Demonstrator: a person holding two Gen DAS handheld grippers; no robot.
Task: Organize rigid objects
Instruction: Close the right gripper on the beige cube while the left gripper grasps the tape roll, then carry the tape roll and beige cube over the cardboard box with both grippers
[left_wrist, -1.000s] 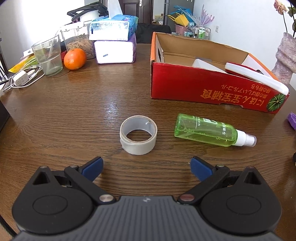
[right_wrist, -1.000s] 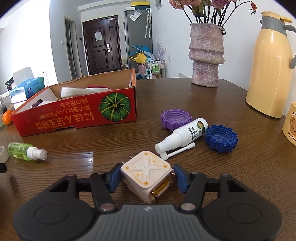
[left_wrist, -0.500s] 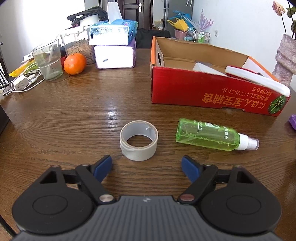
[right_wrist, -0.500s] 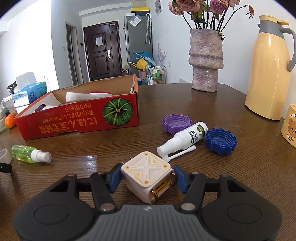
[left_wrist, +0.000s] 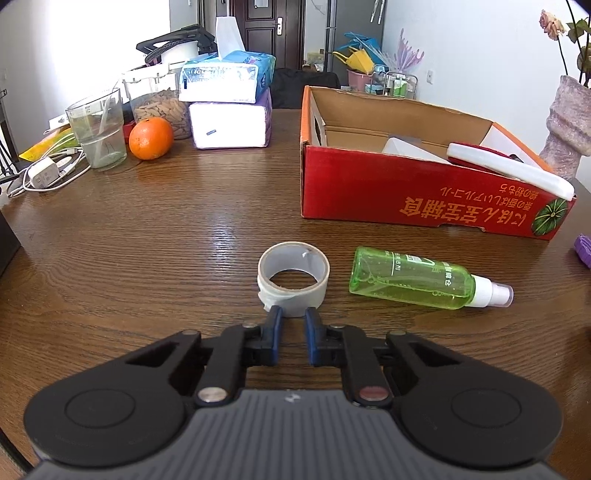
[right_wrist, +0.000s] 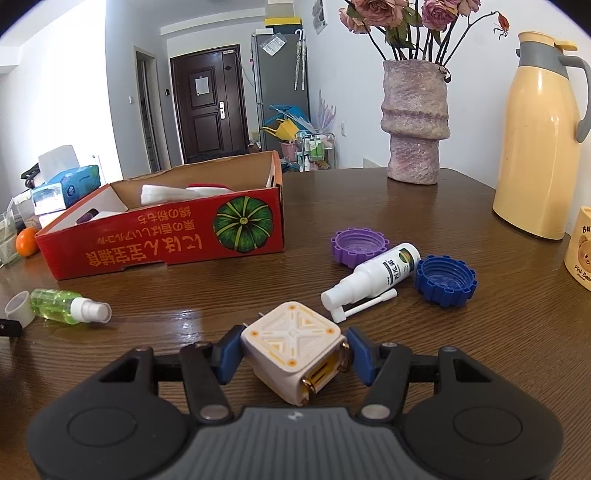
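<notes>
A roll of pale tape (left_wrist: 291, 280) lies flat on the wooden table, with a green spray bottle (left_wrist: 413, 282) on its side to the right. My left gripper (left_wrist: 292, 313) sits just short of the roll's near wall, its jaws closing to a narrow gap with nothing between them. My right gripper (right_wrist: 291, 350) is shut on a cream cube-shaped plug adapter (right_wrist: 291, 339), held just above the table. Beyond it lie a white spray bottle (right_wrist: 376, 273), a purple cap (right_wrist: 360, 245) and a blue cap (right_wrist: 445, 280). The open red cardboard box (left_wrist: 406, 192) holds white items.
At the far left stand an orange (left_wrist: 150, 138), a glass (left_wrist: 98, 129), stacked tissue packs (left_wrist: 229, 107) and a white charger with cable (left_wrist: 44, 173). A stone vase (right_wrist: 415, 122), a yellow thermos (right_wrist: 539, 140) and a bear cup (right_wrist: 580, 254) stand at the right.
My left gripper's jaws have swung from wide open to nearly together in front of the tape roll. The right gripper still holds the cube in the same place.
</notes>
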